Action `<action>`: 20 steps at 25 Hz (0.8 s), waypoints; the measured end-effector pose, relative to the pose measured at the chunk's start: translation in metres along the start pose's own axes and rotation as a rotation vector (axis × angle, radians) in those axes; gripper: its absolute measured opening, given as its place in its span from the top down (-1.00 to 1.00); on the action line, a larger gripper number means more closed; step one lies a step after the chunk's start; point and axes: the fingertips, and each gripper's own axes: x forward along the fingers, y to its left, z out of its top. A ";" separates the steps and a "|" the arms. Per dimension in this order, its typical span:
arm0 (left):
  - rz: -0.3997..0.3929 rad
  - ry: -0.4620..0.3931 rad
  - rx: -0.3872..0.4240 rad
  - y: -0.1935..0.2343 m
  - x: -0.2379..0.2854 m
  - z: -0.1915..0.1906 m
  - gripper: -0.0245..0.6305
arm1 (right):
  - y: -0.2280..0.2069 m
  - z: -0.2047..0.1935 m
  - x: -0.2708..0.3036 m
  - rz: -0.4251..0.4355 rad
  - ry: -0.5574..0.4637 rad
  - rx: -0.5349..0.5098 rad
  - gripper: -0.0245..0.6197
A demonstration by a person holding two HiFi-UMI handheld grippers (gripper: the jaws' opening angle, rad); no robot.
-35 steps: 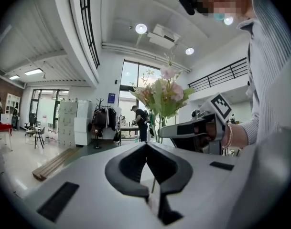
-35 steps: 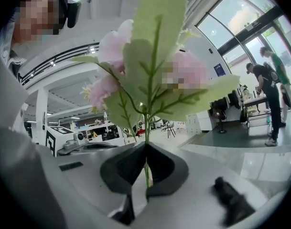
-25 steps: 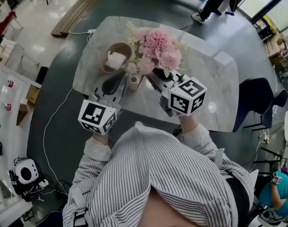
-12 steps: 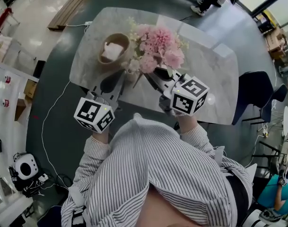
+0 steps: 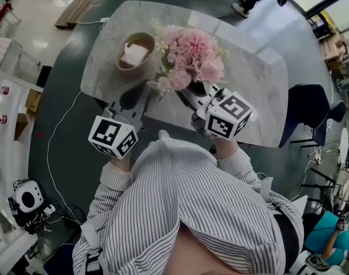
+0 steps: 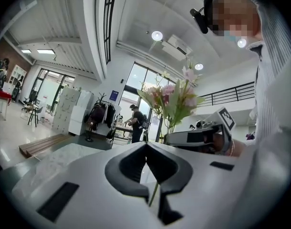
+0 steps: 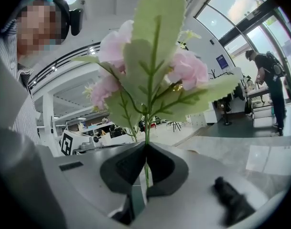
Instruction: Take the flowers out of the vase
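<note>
A large open hall is shown. Tall glazed doors are seen at twelve o'clock, a railed mezzanine at three.

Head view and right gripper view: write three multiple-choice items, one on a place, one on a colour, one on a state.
1. In the head view, the wooden bowl lies, relative to the flowers: A right; B left; C underneath.
2. The flowers are: A yellow; B red; C pink.
3. The right tool is: A shut on a flower stem; B open, empty; C shut on the bowl.
Key: B, the bowl sits at their left; C, pink petals show in both views; A, its jaws pinch the stem.
</note>
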 end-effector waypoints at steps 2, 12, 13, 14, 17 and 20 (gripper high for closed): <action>-0.005 -0.007 -0.009 -0.001 0.001 0.000 0.89 | -0.001 0.000 -0.001 -0.003 0.003 -0.003 0.86; -0.011 0.008 -0.013 -0.003 0.001 -0.007 0.89 | -0.004 -0.003 0.000 -0.009 0.022 -0.025 0.86; -0.009 0.010 -0.015 -0.002 0.001 -0.008 0.89 | -0.005 -0.005 0.000 -0.009 0.026 -0.026 0.86; -0.007 0.012 -0.018 -0.001 0.001 -0.009 0.89 | -0.006 -0.006 0.000 -0.009 0.029 -0.024 0.86; -0.007 0.024 -0.020 -0.001 0.000 -0.012 0.89 | -0.006 -0.008 0.000 -0.009 0.038 -0.020 0.86; 0.001 0.034 -0.017 0.001 -0.001 -0.013 0.89 | -0.006 -0.009 0.001 -0.009 0.047 -0.026 0.86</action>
